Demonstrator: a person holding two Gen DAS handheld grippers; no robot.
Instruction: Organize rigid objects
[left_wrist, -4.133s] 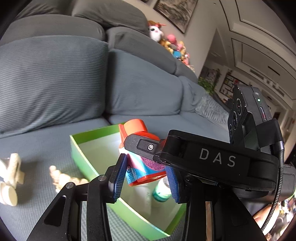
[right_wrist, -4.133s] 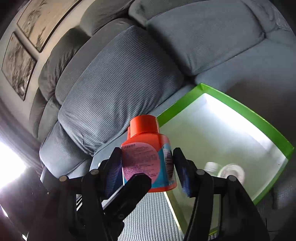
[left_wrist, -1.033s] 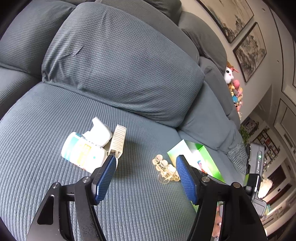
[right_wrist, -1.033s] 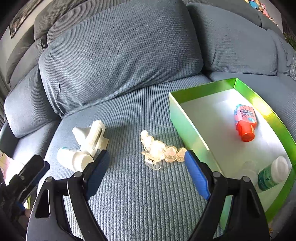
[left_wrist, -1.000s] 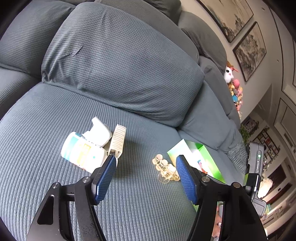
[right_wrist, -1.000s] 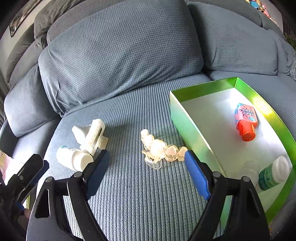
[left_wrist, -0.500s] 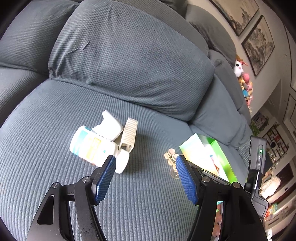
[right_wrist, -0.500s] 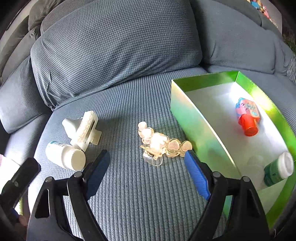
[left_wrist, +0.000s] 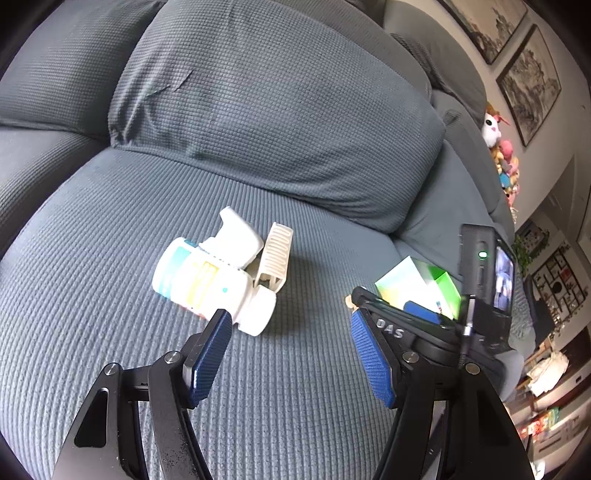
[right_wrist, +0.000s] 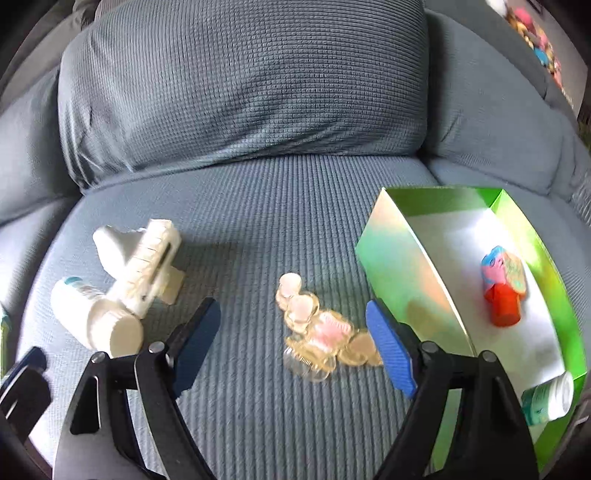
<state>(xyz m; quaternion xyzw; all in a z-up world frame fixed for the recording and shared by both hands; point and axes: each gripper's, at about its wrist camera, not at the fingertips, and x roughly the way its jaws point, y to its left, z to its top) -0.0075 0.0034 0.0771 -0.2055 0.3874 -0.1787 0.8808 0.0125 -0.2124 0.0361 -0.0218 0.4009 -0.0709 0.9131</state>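
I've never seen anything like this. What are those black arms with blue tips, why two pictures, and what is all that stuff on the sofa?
Those are two hand-held grippers, each with a camera looking along its fingers. One picture comes from the left gripper, the other from the right gripper. Both are open and hold nothing. On the grey sofa seat lie a white pill bottle on its side, a white plastic clip touching it, and a pale translucent hair clip. The green box already contains an orange-capped bottle and a small green-labelled bottle.
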